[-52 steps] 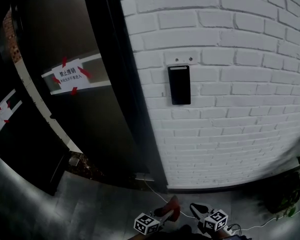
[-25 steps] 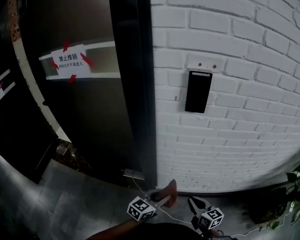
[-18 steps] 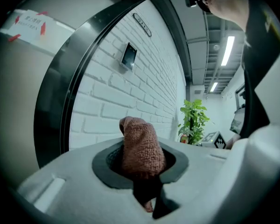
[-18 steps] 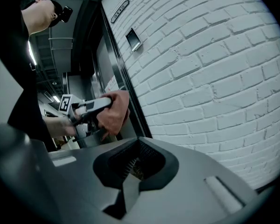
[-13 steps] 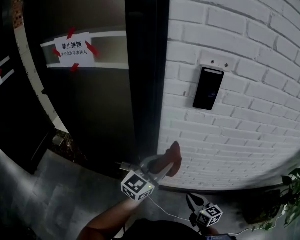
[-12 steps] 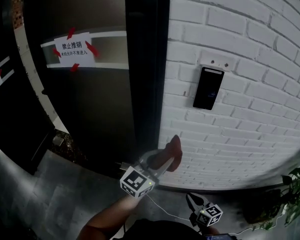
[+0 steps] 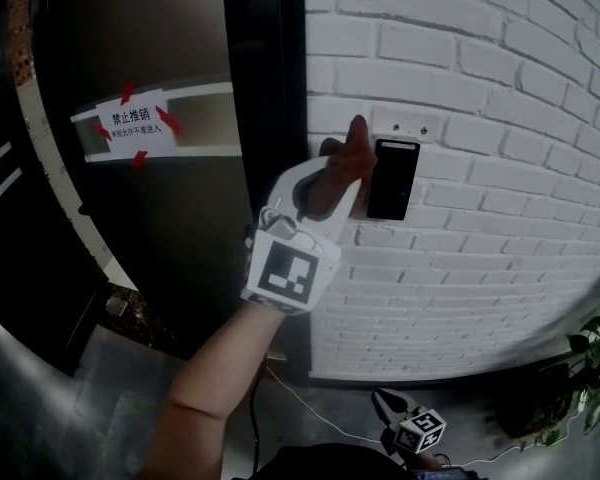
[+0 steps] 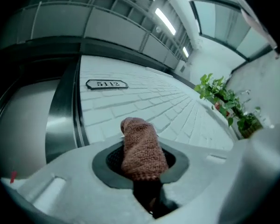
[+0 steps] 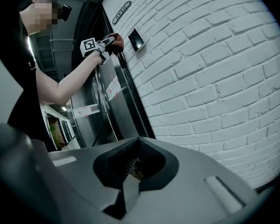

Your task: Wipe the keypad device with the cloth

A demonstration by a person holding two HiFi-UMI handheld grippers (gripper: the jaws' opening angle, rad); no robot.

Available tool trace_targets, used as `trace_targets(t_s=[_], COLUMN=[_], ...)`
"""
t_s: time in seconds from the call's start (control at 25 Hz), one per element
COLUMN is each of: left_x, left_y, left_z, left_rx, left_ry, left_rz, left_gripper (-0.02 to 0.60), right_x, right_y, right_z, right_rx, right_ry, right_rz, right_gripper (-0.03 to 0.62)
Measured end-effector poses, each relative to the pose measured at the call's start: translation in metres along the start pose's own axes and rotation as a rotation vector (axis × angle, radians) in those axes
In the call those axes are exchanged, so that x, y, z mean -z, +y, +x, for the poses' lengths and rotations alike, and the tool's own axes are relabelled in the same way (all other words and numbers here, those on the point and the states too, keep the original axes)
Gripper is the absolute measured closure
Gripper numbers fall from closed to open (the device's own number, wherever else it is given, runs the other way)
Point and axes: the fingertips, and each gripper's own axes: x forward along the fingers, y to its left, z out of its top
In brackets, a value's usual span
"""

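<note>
At the white brick wall (image 7: 500, 118) beside a dark door, the head view showed the person's left arm (image 7: 215, 368) raised, carrying the left tool (image 7: 332, 183) up to the level of the keypad device (image 7: 392, 178). This device was a black upright panel fixed to the bricks under a small white plate. The left tool was clenched on a reddish-brown knitted cloth (image 7: 352, 153), a folded wad that stood out beyond the tool's tip. In the left tool's own view, the cloth (image 8: 142, 148) filled the dark recess between the two closed jaws and pointed along the wall toward a number plate (image 8: 106, 84) and a leafy plant (image 8: 224, 101).

Position of the cloth: just beside the device's upper left edge. In the right tool's view a narrow strip of brick separated the cloth (image 9: 116, 42) from the device (image 9: 136, 39), so the two were apart.

The right tool (image 7: 388, 401) hung low near the floor, well apart from the device, aimed up along the wall. Its jaws met with nothing between them.

A white notice (image 7: 132, 128), fastened with red tape, was stuck on the door. A thin cable (image 7: 310, 413) ran across the floor below.
</note>
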Motion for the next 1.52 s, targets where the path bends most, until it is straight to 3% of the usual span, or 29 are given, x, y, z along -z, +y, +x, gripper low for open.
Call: trace_targets(t_s=[0.08,0.2,0.32,0.48,0.68,0.88,1.0,1.04,1.28,1.44,1.52], left_x=[-0.007,0.003,0.015,0.011,0.006,0.008,0.025,0.031,0.031,0.019,0.023], left_y=[0.001,-0.001,-0.007,-0.03,-0.07,-0.084,-0.087,-0.084,-0.044,-0.023,-0.028], left_z=[0.023,0.06,0.087,0.109,0.13,0.126,0.111,0.105,0.089,0.093,0.088], left_rx=[0.001,0.005,0.043,0.12,0.226,0.242,0.207,0.186,0.073,0.055,0.038], left_ry=[0.023,0.128,0.225,0.26,0.284,0.252,0.238,0.228,0.17,0.133,0.13], left_rz=[0.111,0.29,0.408,0.544,0.626,0.637,0.795,0.811,0.588,0.332,0.303], left_gripper=[0.504,0.505,0.504,0.508,0.509,0.509,0.509,0.509,0.509,0.509,0.509], right_x=[-0.005,-0.008,-0.004,0.011,0.016,0.015,0.015,0.016,0.019,0.017,0.021], right_y=[0.004,0.0,-0.011,-0.03,-0.03,-0.03,-0.028,-0.028,-0.022,-0.025,-0.028], right_z=[-0.004,-0.014,-0.026,-0.043,-0.046,-0.046,-0.042,-0.04,-0.027,-0.028,-0.031], right_rx=[0.002,0.02,0.063,0.126,0.137,0.13,0.127,0.125,0.104,0.115,0.12], right_ry=[-0.019,-0.049,-0.063,-0.067,-0.072,-0.067,-0.053,-0.043,-0.004,-0.004,-0.003], right_rz=[0.042,0.079,0.083,0.086,0.107,0.102,0.101,0.093,0.056,0.067,0.076], right_gripper=[0.592,0.592,0.592,0.592,0.592,0.592,0.592,0.592,0.592,0.592,0.592])
